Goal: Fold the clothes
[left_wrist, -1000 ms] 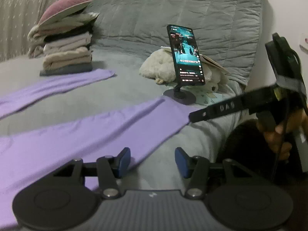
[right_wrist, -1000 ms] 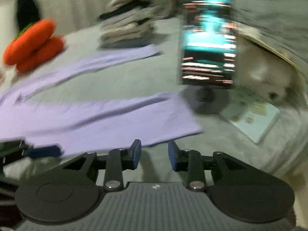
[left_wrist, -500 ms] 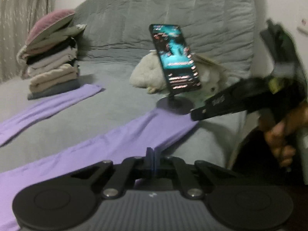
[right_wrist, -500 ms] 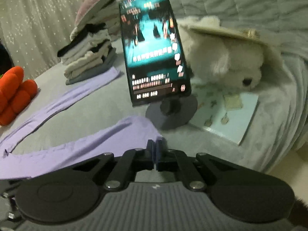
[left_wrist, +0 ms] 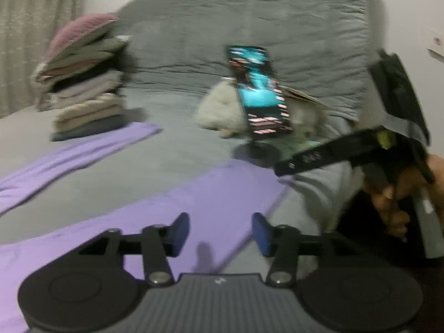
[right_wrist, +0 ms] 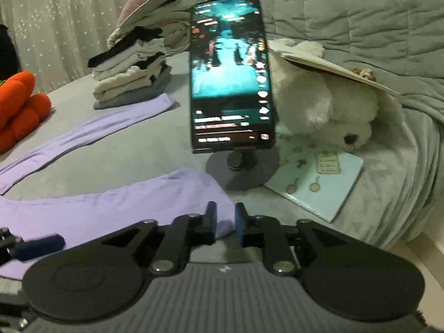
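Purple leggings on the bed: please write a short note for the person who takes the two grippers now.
Left gripper: open, empty, above the near leg of the purple leggings.
Right gripper: slightly open, empty, at that leg's end, close to the phone stand.
Both legs lie flat and spread on the bed; the far one reaches the stack of folded clothes.
Done: earlier pieces stacked. Left: fold the leggings, add them to the stack.

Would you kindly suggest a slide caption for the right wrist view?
Right gripper, slightly open, at the hem of purple leggings beside a phone stand.
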